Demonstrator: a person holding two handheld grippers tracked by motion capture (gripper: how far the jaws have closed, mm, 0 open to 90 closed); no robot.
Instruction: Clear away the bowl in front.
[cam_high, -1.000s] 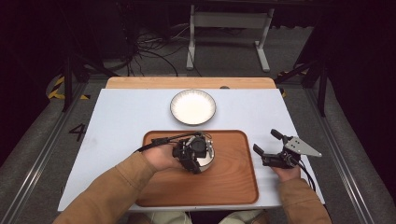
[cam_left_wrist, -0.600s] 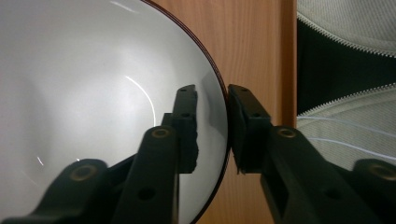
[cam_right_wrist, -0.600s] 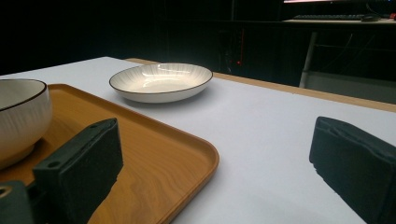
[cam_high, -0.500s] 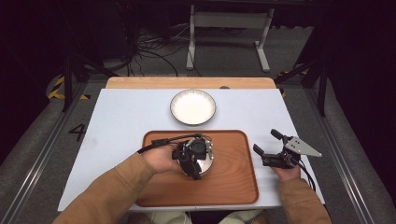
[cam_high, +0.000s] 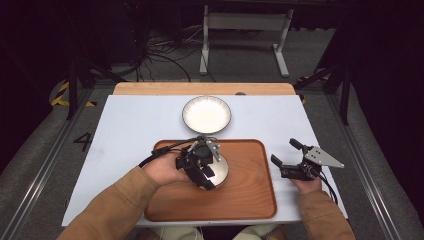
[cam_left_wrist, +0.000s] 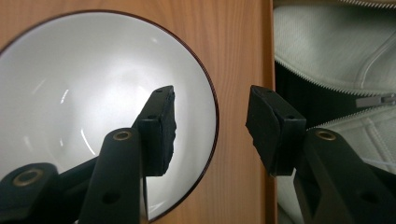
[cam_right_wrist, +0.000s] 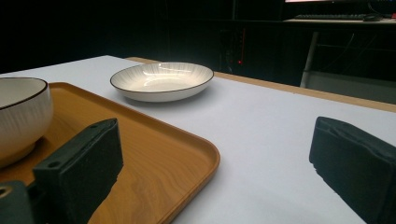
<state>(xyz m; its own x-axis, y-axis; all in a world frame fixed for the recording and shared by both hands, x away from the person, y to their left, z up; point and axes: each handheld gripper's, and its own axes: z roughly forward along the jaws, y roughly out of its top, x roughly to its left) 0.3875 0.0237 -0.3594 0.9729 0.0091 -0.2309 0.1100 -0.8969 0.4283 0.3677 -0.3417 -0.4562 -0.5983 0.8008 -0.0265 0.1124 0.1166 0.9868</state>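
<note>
A white bowl (cam_high: 220, 170) (cam_left_wrist: 70, 93) with a dark rim stands on the wooden tray (cam_high: 250, 190) (cam_left_wrist: 233, 56). My left gripper (cam_high: 204, 175) (cam_left_wrist: 210, 100) hangs over the bowl, open. One jaw is inside the bowl and the other is outside over the tray, so they straddle the rim. My right gripper (cam_high: 283, 151) (cam_right_wrist: 217, 140) is open and holds nothing. It rests on the table just right of the tray's right edge. In the right gripper view the bowl (cam_right_wrist: 21, 112) is at the far left on the tray (cam_right_wrist: 154, 149).
A white ribbed plate (cam_high: 206, 114) (cam_right_wrist: 161, 79) lies on the pale tabletop (cam_high: 130, 130) behind the tray. Light zipped clothing (cam_left_wrist: 336, 51) of the person lies past the tray's near edge. Cables and a metal stand sit on the floor beyond the table.
My left gripper has shifted very slightly toward the person over the bowl. The right gripper, bowl and plate stay where they were.
</note>
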